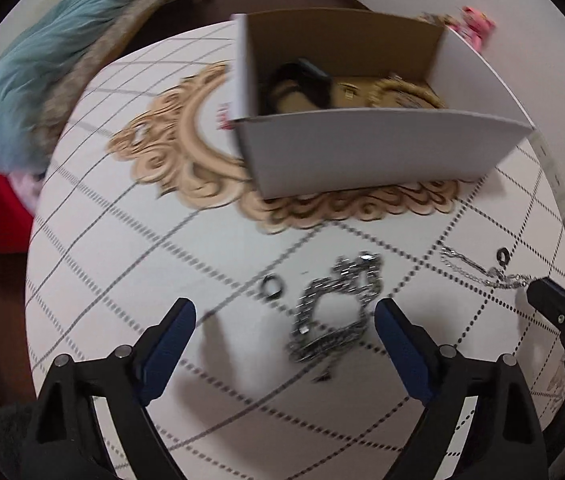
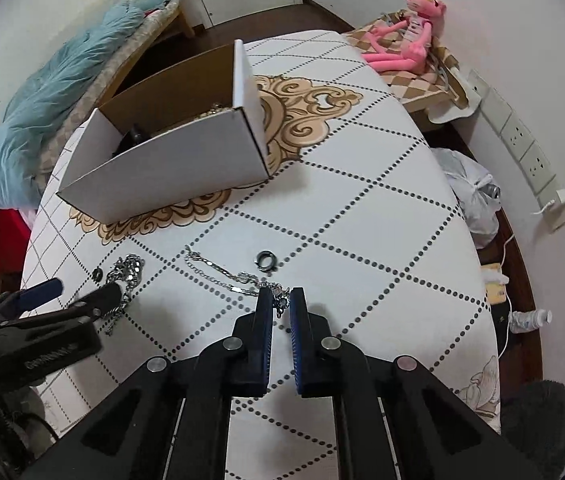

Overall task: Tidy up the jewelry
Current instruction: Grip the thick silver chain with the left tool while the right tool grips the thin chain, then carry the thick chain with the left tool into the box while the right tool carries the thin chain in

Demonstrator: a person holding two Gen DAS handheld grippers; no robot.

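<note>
A white cardboard box (image 1: 362, 148) (image 2: 170, 164) stands on the table and holds a dark item and gold-coloured jewelry. My left gripper (image 1: 285, 314) is open, its fingers either side of a heavy silver chain (image 1: 334, 304) (image 2: 128, 270) lying on the cloth. A dark ring (image 1: 271, 285) (image 2: 97, 275) lies just left of the chain. My right gripper (image 2: 281, 300) (image 1: 550, 300) is shut on one end of a thin silver chain (image 2: 222, 272) (image 1: 478, 270), which trails across the cloth. Another dark ring (image 2: 266, 258) (image 1: 502, 256) lies beyond it.
The table has a white cloth with dotted diamonds and a tan ornament (image 2: 302, 108). A pink plush toy (image 2: 406, 36) sits on a stand at the back right. A bed with a blue blanket (image 2: 54, 96) is at the left. A plastic bag (image 2: 470, 192) lies right of the table.
</note>
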